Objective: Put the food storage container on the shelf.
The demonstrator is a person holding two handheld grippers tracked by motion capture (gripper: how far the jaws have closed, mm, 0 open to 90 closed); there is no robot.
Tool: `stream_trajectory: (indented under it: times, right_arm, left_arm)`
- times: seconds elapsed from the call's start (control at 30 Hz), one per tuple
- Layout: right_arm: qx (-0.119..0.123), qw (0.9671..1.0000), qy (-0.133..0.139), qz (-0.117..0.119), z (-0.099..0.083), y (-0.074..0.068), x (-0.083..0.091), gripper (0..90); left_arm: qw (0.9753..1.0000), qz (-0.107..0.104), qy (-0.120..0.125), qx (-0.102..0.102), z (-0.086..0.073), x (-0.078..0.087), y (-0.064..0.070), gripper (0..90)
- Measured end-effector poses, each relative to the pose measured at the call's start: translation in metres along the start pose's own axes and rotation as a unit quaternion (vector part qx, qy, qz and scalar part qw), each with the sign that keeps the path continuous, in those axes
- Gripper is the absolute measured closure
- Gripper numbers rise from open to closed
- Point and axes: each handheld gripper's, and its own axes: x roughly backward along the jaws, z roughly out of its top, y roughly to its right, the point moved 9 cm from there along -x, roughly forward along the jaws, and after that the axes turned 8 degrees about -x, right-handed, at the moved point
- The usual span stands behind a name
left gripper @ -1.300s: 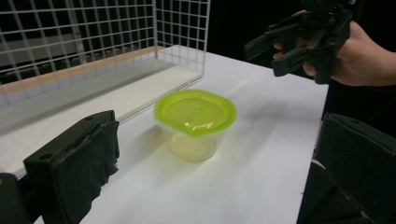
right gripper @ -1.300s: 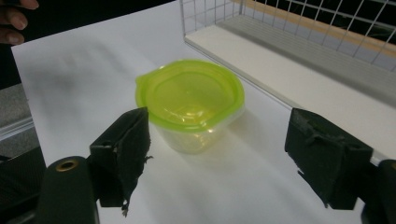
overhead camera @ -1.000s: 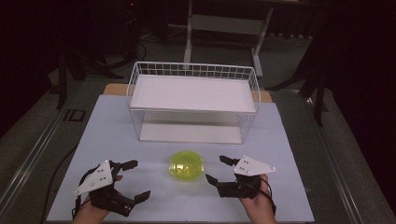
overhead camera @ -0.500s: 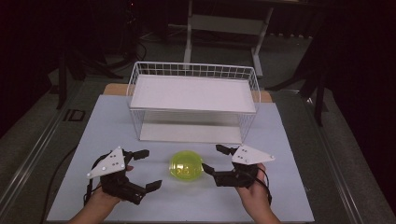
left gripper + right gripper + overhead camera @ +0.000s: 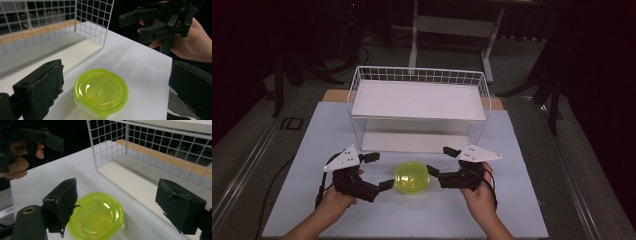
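White table [image 5: 512, 210]: lime translucent lidded bowl [image 5: 411, 178] (rounded-square rim) between 2 wide claws, left [image 5: 380, 171], right [image 5: 441, 161].

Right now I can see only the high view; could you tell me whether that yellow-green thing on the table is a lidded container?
Observer: Yes, the left gripper view shows a translucent green lid on a clear base.
Operator: Are the left gripper's jaws touching it?
Observer: No, the left gripper is open, with both jaws clear of the lid.
Operator: And the right?
Observer: The right gripper is open; one jaw overlaps the lid's edge, and I cannot tell whether they touch.
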Motion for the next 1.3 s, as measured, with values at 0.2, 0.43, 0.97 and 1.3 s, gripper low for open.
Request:
stream_trajectory:
  times: [0.2,0.43,0.97,1.3]
  right_arm:
    - [-0.019,0.9998,-0.009,-0.001,-0.005,0.007,-0.004,16.7]
    - [-0.056,0.9981,-0.022,0.006,-0.015,0.012,-0.013,14.0]
    - [-0.108,0.9918,-0.067,-0.007,-0.050,0.019,-0.036,31.8]
    - [-0.113,0.9884,-0.098,-0.029,-0.072,0.020,-0.047,43.9]
  left_arm:
    - [0.9998,-0.005,-0.011,0.018,-0.009,-0.012,-0.001,0.5]
    - [0.9974,0.007,-0.055,0.046,-0.025,-0.029,-0.009,0.6]
    - [0.9844,0.045,-0.110,0.130,-0.061,-0.047,-0.023,15.2]
    - [0.9777,0.046,-0.136,0.153,-0.078,-0.051,-0.022,33.5]
